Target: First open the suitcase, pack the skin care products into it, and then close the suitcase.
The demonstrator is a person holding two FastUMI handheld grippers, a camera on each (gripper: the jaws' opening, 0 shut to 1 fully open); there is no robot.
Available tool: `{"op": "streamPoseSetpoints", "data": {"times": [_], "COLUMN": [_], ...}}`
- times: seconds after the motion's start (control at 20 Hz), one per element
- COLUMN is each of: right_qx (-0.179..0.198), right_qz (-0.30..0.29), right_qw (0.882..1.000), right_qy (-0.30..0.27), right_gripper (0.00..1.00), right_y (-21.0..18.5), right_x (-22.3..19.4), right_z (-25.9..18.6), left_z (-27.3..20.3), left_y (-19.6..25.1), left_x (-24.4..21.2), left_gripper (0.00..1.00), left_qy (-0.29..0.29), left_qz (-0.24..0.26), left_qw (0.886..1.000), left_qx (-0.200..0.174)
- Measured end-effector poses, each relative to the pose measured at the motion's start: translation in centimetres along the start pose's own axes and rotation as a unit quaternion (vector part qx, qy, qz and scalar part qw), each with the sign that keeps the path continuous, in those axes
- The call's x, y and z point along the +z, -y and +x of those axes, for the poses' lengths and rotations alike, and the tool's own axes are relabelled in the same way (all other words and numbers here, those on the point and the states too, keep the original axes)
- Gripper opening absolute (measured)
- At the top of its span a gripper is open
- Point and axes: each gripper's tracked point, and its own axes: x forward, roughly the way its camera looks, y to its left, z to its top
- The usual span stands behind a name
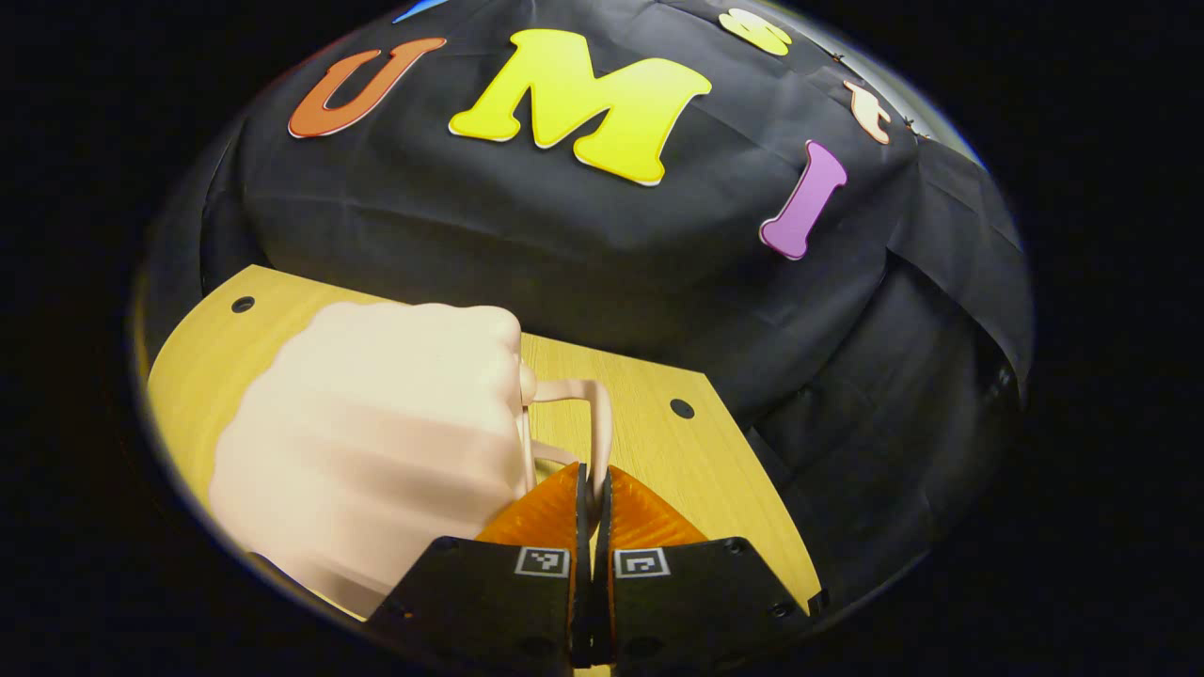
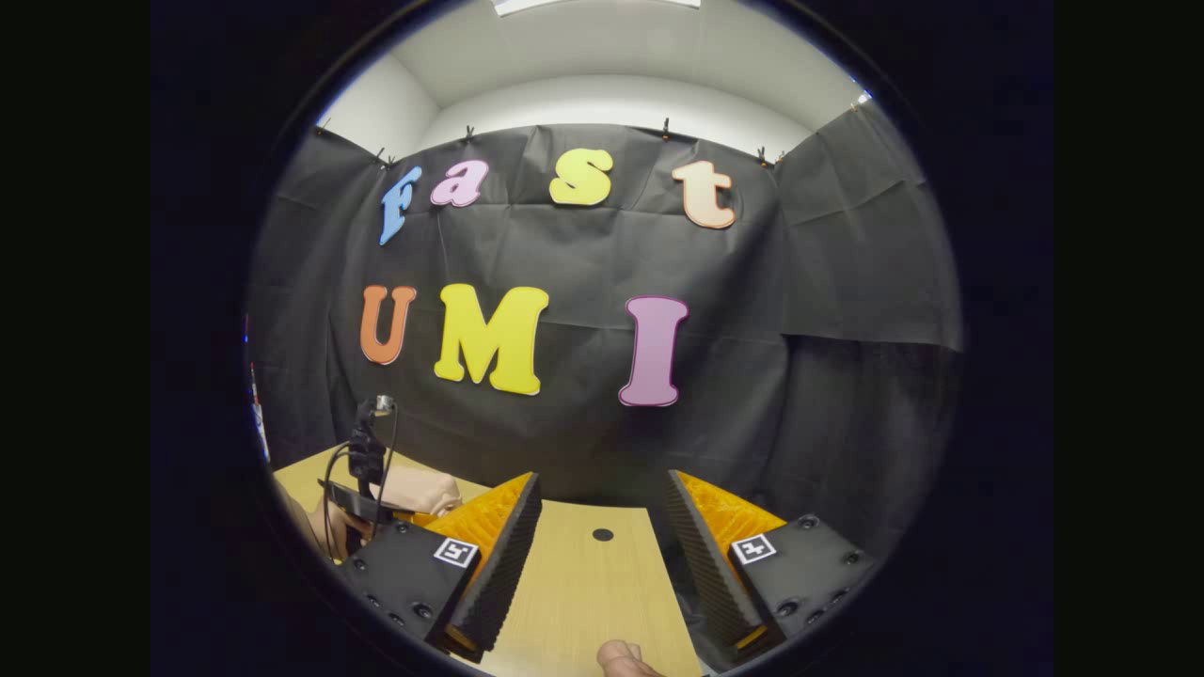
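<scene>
Left gripper view: black cloth hangs as the back wall (image 1: 583, 244), and in front of it lies a light wooden bench (image 1: 696, 470) with small dark round holes (image 1: 682, 408) near its edges. A pale pink suitcase (image 1: 376, 442) stands on the bench, blurred, with rounded corners and a smooth shell. Whether its lid is open or shut cannot be told from here. A thin loop handle (image 1: 597, 414) of the same pale colour sticks out from the side of the suitcase nearest the cloth wall. The left tool (image 1: 593, 475) sits just beside the suitcase, with its two fingers drawn almost together and pinching the near part of the handle between them. No bottles or jars can be made out on or beside the suitcase.

Right gripper view: the same black cloth is clipped up along its top edge, with a white wall and ceiling (image 2: 611, 56) above it. The right tool (image 2: 602, 480) hangs above bare bench, well apart from the suitcase, its fingers spread wide with nothing between them. Past one finger the suitcase shows small and pale, with a cabled tool and a hand (image 2: 324, 531) right against it. A fingertip (image 2: 625, 658) pokes in at the bottom edge.
</scene>
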Motion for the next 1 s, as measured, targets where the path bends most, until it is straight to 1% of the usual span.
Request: {"op": "streamPoseSetpoints", "data": {"times": [0.2, 0.25, 0.3, 0.35, 0.4, 0.45, 0.5, 0.55, 0.6, 0.65, 0.75, 0.9, 0.95, 1.0], "right_qx": [-0.007, -0.008, -0.010, -0.010, -0.010, -0.009, -0.008, -0.007, -0.005, -0.003, -0.001, -0.007, -0.013, -0.017], "right_qz": [-0.003, -0.004, -0.005, -0.004, -0.004, -0.005, -0.005, -0.007, -0.008, -0.010, -0.010, -0.010, -0.009, -0.007], "right_qw": [1.000, 1.000, 1.000, 1.000, 1.000, 1.000, 1.000, 1.000, 1.000, 1.000, 1.000, 1.000, 1.000, 1.000], "right_qy": [-0.008, -0.010, -0.012, -0.012, -0.013, -0.013, -0.013, -0.013, -0.011, -0.008, 0.000, 0.011, 0.014, 0.017], "right_gripper": [0.78, 0.78, 0.79, 0.81, 0.79, 0.79, 0.79, 0.79, 0.79, 0.79, 0.77, 0.79, 0.79, 0.79], "right_y": [0.2, 0.2, 0.2, -0.1, -0.5, -0.9, -1.4, -2.0, -2.6, -3.3, -4.9, -6.9, -7.4, -8.2], "right_x": [-0.5, -0.5, -0.7, -0.6, -0.6, -0.6, -0.5, -0.4, -0.3, -0.1, 0.6, 1.4, 1.6, 1.8], "right_z": [0.2, 0.3, 0.4, 0.5, 0.5, 0.5, 0.6, 0.6, 0.6, 0.6, 0.7, 0.7, 0.8, 0.9], "left_z": [1.5, 1.8, 2.0, 1.7, 1.7, 1.5, 1.1, 0.5, -0.3, -1.3, -3.6, -7.3, -8.5, -9.8], "left_y": [0.0, 0.1, 0.6, 0.9, 0.9, 1.0, 1.1, 0.8, 0.3, -0.2, -1.3, -3.0, -3.9, -4.8], "left_x": [-2.6, -3.2, -3.5, -3.2, -2.5, -1.9, -1.2, -0.6, 0.4, 1.7, 4.4, 7.2, 7.8, 8.5], "left_gripper": [0.04, 0.05, 0.09, 0.25, 0.34, 0.55, 0.47, 0.61, 0.81, 0.82, 0.90, 0.93, 1.00, 0.94], "left_qy": [-0.033, -0.044, -0.051, -0.045, -0.032, -0.024, -0.017, -0.013, -0.003, 0.012, 0.048, 0.082, 0.087, 0.095], "left_qz": [0.027, 0.027, 0.022, 0.018, 0.019, 0.022, 0.028, 0.037, 0.048, 0.062, 0.091, 0.121, 0.131, 0.138], "left_qw": [0.999, 0.998, 0.998, 0.999, 0.999, 0.999, 0.999, 0.998, 0.997, 0.996, 0.990, 0.982, 0.978, 0.975], "left_qx": [0.021, 0.022, 0.018, 0.020, 0.029, 0.030, 0.034, 0.044, 0.055, 0.069, 0.095, 0.123, 0.136, 0.145]}}
